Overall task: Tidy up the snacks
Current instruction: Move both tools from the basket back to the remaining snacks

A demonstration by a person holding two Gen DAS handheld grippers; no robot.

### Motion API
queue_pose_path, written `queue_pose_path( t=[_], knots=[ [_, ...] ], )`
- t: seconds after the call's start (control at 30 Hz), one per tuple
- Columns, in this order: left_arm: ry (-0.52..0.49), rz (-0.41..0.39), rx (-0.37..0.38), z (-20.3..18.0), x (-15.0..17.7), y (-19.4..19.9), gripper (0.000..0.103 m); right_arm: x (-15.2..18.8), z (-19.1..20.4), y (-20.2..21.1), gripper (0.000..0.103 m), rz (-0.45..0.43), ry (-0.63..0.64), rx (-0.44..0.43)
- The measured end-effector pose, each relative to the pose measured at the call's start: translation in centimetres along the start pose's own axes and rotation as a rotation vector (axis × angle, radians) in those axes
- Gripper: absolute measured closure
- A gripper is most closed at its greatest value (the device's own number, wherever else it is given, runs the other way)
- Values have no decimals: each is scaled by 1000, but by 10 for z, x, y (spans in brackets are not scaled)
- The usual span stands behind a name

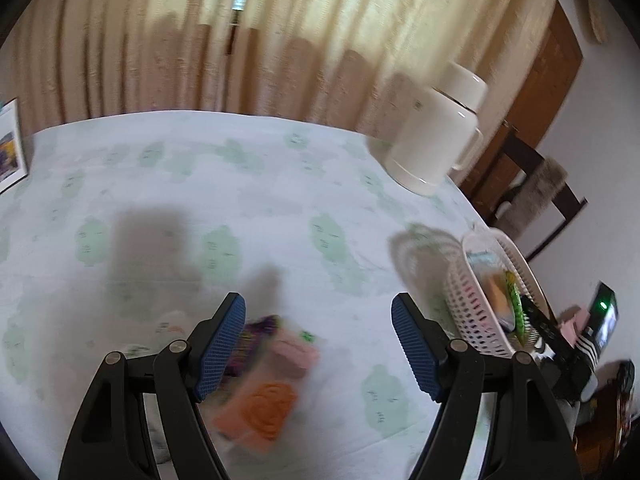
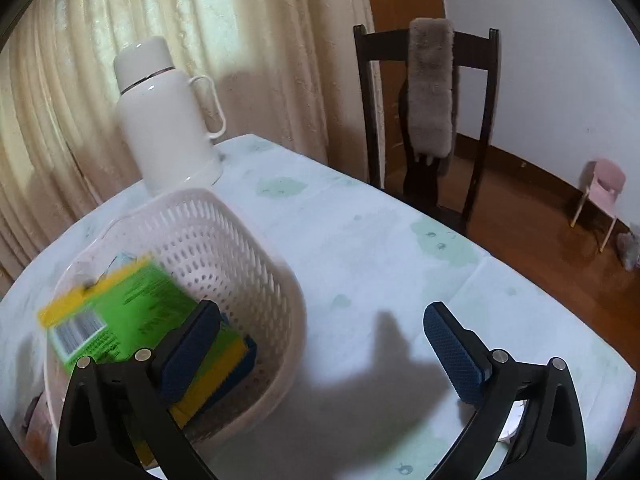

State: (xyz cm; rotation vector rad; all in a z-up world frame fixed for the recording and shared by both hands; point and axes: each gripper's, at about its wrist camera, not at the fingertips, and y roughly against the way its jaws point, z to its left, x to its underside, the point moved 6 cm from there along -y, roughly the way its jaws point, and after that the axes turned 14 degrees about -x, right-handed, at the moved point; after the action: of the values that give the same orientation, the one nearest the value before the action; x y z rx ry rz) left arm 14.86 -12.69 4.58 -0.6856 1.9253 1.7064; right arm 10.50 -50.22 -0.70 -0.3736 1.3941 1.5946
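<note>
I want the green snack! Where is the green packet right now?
In the right wrist view the green packet lies inside the white basket at lower left, on the table in front of the white flask.

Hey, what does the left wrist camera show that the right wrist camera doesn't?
Only the left wrist view shows the loose snack packets on the table: an orange one, a pink one and a purple one, between the open left gripper, plus a picture card at the far left edge.

Only the right wrist view shows the open right gripper with nothing between its fingers, the green box's full face, and a small pink chair.

Both show the white basket, the white flask, the dark chair and the curtain.
</note>
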Motion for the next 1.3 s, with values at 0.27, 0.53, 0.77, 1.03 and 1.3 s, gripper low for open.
queue_pose_path(
  t=[0.27, 0.53, 0.77, 1.03, 1.3],
  knots=[
    [52, 3, -116, 56, 4, -5, 31, -15, 6, 40, 2, -208, 22, 23],
    [95, 53, -153, 90, 25, -15, 31, -23, 36, 94, 2, -470, 116, -20],
    [95, 102, -159, 94, 39, -25, 31, -15, 76, 94, 2, -476, 273, -75],
    [143, 124, -177, 120, 53, -19, 31, 1, 105, 87, 2, -426, 376, -153],
    [118, 110, -203, 136, 73, 2, 32, 9, 115, 78, 2, -380, 426, -193]
  ],
)
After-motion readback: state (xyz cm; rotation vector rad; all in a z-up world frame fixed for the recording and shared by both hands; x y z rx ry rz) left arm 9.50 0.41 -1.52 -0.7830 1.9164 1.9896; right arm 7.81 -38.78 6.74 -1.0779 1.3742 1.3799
